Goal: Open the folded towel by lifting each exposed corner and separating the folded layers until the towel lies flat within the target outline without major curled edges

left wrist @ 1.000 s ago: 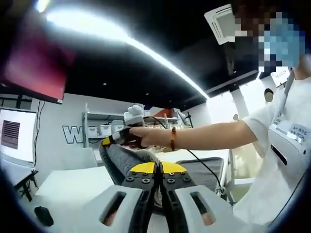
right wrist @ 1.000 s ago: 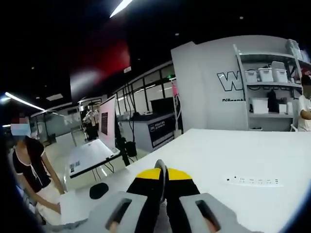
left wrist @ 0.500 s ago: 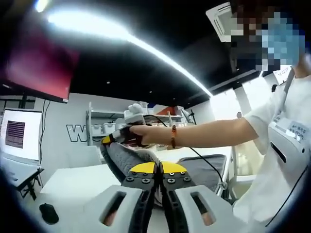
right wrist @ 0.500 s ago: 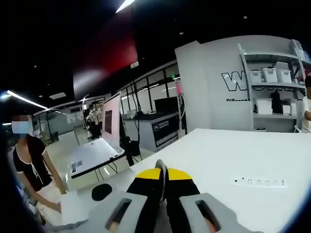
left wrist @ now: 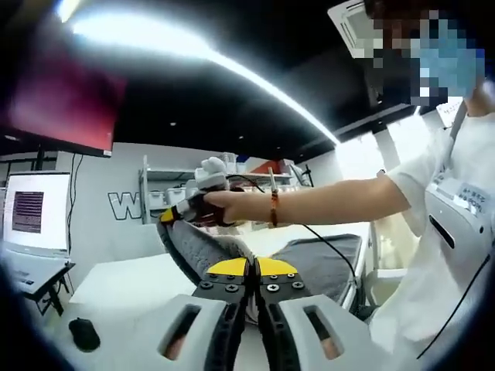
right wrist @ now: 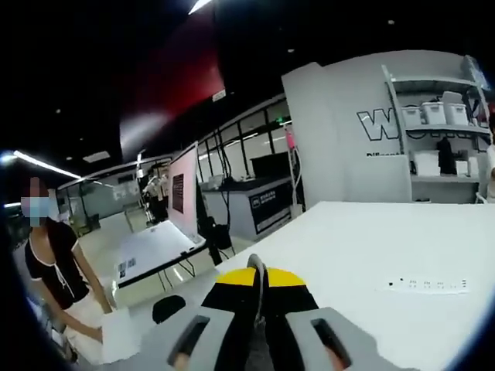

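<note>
The grey towel [left wrist: 203,249] hangs in the air above the white table [left wrist: 124,282], stretched between both grippers. In the left gripper view my left gripper [left wrist: 249,267] is shut, with towel cloth pinched between its yellow-tipped jaws. A person's hand holds my right gripper [left wrist: 175,215] higher and to the left, shut on another towel edge. More of the towel [left wrist: 319,261] sags to the right below the arm. In the right gripper view my right gripper [right wrist: 259,272] is shut, and a thin grey strip of towel [right wrist: 260,340] shows between its jaws.
A white power strip [right wrist: 430,284] lies on the white table [right wrist: 363,239]. A black mouse [right wrist: 168,308] [left wrist: 83,334] sits near the table's edge. Shelves with boxes [right wrist: 441,124] stand at the back wall. Another person [right wrist: 52,270] stands at a far table.
Both grippers stay shut on the towel. In the left gripper view the hand with the right gripper has drifted a little left, and the towel hangs wider. Both views have shifted slightly.
</note>
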Motion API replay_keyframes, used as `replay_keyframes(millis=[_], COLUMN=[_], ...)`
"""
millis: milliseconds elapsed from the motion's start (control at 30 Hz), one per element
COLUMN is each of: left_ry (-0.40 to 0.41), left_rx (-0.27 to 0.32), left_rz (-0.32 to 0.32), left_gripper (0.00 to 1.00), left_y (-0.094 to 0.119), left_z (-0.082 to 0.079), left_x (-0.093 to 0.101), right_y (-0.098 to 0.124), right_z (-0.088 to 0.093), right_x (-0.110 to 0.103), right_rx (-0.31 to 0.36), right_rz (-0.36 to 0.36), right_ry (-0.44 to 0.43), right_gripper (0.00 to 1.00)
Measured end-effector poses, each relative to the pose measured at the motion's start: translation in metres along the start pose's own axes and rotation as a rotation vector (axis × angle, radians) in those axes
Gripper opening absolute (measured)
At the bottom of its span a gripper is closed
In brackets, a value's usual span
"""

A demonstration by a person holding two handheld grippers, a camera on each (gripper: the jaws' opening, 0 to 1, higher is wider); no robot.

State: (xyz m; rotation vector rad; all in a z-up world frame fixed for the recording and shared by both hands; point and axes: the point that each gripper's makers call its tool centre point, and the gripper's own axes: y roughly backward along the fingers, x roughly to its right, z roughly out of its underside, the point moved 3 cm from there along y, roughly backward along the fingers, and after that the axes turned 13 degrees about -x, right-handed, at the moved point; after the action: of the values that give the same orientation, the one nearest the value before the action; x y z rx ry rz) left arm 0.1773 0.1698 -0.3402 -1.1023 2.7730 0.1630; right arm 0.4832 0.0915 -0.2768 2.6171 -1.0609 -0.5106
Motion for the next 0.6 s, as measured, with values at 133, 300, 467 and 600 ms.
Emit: replay_keyframes(millis=[133,300,467,600], left_ry=[-0.004,0.032,0.047,0.049], left_rx=[-0.013,0.003,0.009,0.012], left_rz=[-0.017,-0.022,-0.048,-0.053], left_gripper=[0.01,0.01,0.01,0.01], left_y=[0.002,0.007,0.016,0.021], left_z=[0.003,0.005,0.007,0.008], left_x=[-0.005,-0.013,-0.024,-0.026], right_y=[-0.002,-0.001,-0.007,-0.01], right_z=[-0.002,0.002,-0.005,0.005], right_x=[0.002,-0.004,-0.006,-0.015], right_rx=[0.01,0.022,0.034,0.024], right_rz=[0.004,0.006,-0.001,-0.005], right_ry=[-0.023,-0.017,-0.009,0.0], right_gripper=[0.0,0.0,0.0,0.0])
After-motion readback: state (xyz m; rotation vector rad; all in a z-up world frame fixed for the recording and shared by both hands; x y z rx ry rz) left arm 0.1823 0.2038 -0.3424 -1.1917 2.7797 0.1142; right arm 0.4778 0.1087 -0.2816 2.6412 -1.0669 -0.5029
